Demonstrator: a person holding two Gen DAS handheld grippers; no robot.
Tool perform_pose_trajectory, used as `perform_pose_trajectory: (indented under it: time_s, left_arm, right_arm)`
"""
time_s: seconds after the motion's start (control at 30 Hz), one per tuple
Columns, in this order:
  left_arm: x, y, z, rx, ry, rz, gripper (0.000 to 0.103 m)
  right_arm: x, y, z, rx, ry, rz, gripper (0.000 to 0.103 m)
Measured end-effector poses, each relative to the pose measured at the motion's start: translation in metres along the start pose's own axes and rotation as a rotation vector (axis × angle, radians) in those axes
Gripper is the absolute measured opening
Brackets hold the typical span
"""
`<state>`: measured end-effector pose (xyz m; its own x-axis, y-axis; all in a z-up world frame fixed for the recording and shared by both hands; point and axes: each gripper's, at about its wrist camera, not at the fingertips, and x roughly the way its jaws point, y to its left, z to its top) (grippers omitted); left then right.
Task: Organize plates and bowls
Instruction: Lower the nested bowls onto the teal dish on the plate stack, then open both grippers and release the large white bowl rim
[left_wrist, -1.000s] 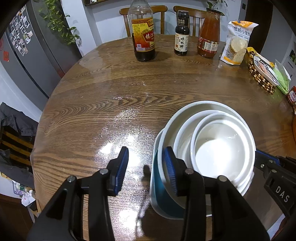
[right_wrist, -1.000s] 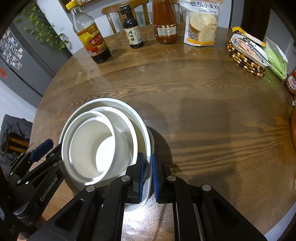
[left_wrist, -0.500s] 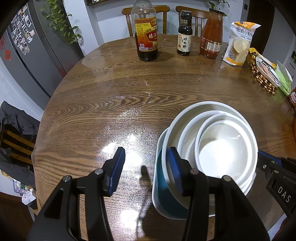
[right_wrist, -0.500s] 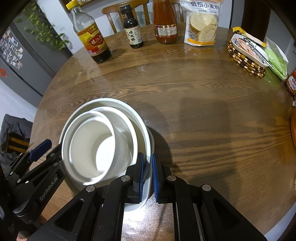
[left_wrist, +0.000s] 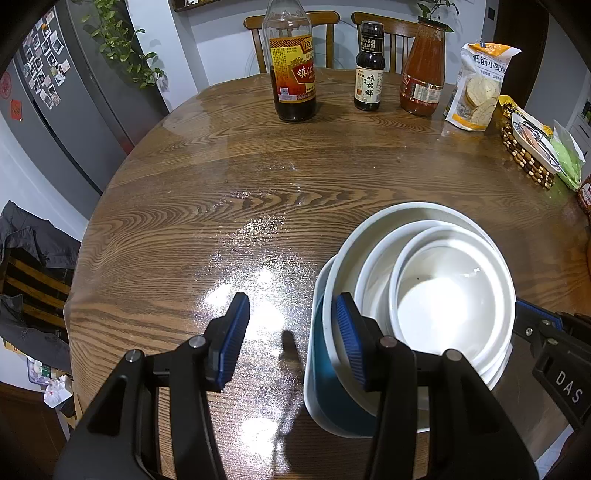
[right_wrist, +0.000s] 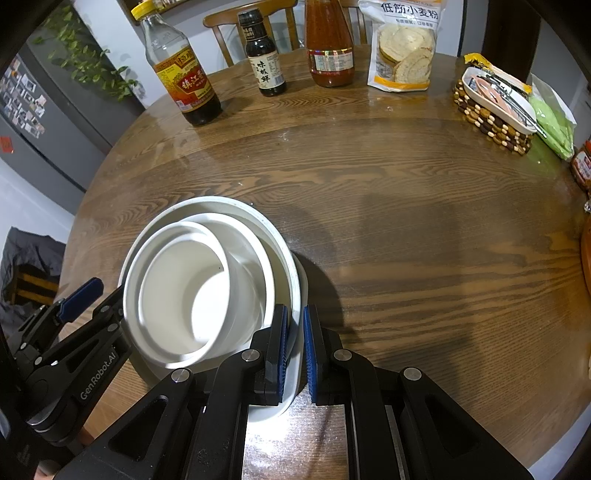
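A nest of white bowls, the smallest bowl (left_wrist: 450, 295) (right_wrist: 184, 291) innermost and a wide bowl (left_wrist: 406, 210) outermost, sits in a plate (left_wrist: 321, 387) (right_wrist: 301, 280) with a teal outer wall, near the front edge of the round wooden table (left_wrist: 221, 206). My left gripper (left_wrist: 291, 339) is open: one pad hangs over the table, the other over the wide bowl, with the plate's left rim between them untouched. On the opposite side, my right gripper (right_wrist: 295, 350) is shut on the plate's white rim.
At the table's far side stand a vinegar bottle (left_wrist: 293, 74), a small dark sauce bottle (left_wrist: 369, 74), a red sauce jar (left_wrist: 423, 74) and a flour bag (left_wrist: 480, 88). A beaded basket (left_wrist: 528, 155) sits at the right edge. Chairs stand behind, a fridge (left_wrist: 55, 110) to the left.
My left gripper's jaws have spread a little wider around the plate's rim. The stack and the right gripper have not moved.
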<state>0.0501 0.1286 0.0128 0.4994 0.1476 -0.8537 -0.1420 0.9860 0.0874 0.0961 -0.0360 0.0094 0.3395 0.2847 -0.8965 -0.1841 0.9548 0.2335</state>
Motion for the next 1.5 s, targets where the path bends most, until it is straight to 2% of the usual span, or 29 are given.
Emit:
perform_pose_trajectory:
  time_s: [1.5]
  left_arm:
    - [0.0006, 0.0065, 0.0015, -0.006, -0.003, 0.014, 0.062]
  right_arm:
    - [0.0007, 0.0025, 0.001, -0.005, 0.006, -0.029, 0.011]
